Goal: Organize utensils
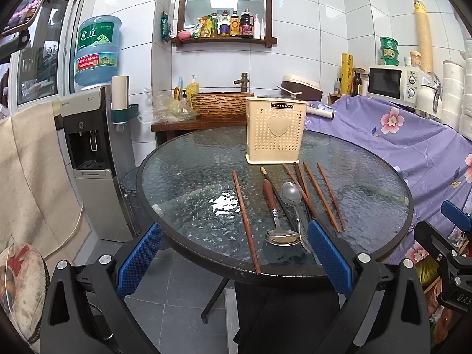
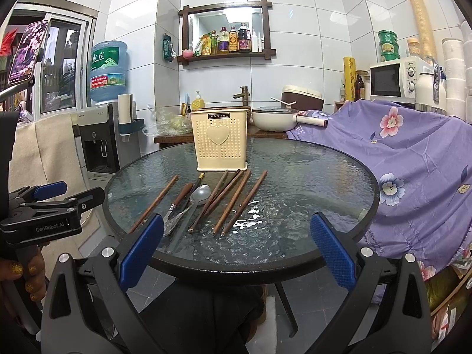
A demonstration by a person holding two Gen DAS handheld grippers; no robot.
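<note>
- While both grippers are hovering off the near rim of the glass table [image 1: 183, 159], I'm holding the left gripper [image 1: 234, 258] and right gripper [image 2: 236, 252] spread wide, gripping nothing.
- Chopsticks [image 2: 244, 202] and two spoons [image 1: 290, 203] are lying flat before the cream utensil holder [image 2: 219, 141], long axes running away from me toward it.
- I'm judging the lone left chopstick [image 1: 246, 221] nearest my left fingers.

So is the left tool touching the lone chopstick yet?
Apart. The left wrist view shows the left tool open before the table, the lone chopstick lying untouched between its fingers.
</note>
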